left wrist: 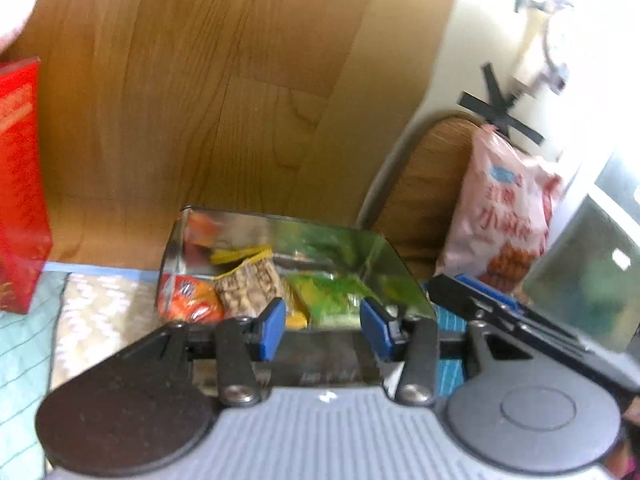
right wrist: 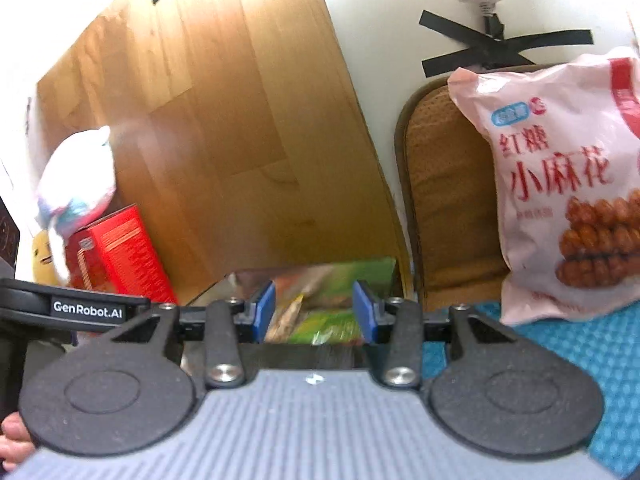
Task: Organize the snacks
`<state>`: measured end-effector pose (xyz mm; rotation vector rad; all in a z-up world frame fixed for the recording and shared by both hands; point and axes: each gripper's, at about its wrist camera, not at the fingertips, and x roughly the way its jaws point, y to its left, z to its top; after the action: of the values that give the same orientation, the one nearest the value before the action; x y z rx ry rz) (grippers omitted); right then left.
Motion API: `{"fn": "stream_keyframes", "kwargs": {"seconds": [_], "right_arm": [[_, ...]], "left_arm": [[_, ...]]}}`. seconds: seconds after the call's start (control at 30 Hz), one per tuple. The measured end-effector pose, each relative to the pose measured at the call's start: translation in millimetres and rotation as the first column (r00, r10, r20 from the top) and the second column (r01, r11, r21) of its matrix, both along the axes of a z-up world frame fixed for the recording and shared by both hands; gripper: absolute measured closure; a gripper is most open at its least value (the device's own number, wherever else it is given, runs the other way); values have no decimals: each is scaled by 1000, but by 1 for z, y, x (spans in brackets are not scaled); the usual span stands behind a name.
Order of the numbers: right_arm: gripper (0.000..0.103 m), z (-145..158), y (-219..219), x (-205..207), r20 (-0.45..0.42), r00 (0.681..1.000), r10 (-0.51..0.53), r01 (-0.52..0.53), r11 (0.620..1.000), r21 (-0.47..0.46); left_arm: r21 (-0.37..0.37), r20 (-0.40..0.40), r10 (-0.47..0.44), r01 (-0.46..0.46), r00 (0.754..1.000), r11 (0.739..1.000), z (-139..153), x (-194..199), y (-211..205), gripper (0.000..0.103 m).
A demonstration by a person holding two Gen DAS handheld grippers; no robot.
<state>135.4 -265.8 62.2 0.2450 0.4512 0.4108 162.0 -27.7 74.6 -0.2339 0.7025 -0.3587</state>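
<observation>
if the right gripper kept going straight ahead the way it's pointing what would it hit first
Most likely the green snack packet inside the shiny metal tin, which sits right between and beyond the right gripper and its open blue pads. Depth is hard to judge, so the tin's near rim could come first.

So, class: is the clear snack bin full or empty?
Partly filled: the clear bin holds an orange packet, a peanut bag and green packets.

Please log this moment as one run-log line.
left tongs: open, empty | right tongs: open, empty | clear bin: holds snack packs | pink bag: outside bin, against cushion
</observation>
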Motion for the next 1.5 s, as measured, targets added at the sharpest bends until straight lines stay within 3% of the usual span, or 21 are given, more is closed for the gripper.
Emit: {"fn": "stream_keyframes", "kwargs": {"seconds": [0.1, 0.23, 0.47, 0.63, 0.9, 1.17, 1.5], "right_arm": [[57, -7, -5, -27, -39, 999, 19, -19, 1000, 4], [57, -20, 2, -64, -92, 994, 52, -54, 998, -18], [57, -31, 12, -105, -84, 996, 32, -35, 999, -32], [57, -33, 11, -122, -54, 998, -22, 19, 998, -61], [54, -45, 5, -137, -31, 995, -94, 91, 992, -87], [52, -49, -6, -131, -78, 990, -119, 118, 993, -16], [50, -50, -7, -131, -79, 989, -127, 126, 992, -7]], "left_arm": [[66, 19, -3, 2, 1000, 998, -3, -31, -4, 58], [93, -27, 30, -27, 999, 995, -19, -62, 1, 58], [163, -75, 139, -126, 987, 979, -47, -103, 24, 58], [247, -23, 204, -192, 979, 950, -55, -126, 31, 58], [300, 17, 275, -267, 961, 916, -64, -145, 40, 58], [344, 73, 304, -310, 950, 886, -79, -151, 38, 54], [359, 96, 304, -318, 948, 877, -79, -155, 36, 53]]}}
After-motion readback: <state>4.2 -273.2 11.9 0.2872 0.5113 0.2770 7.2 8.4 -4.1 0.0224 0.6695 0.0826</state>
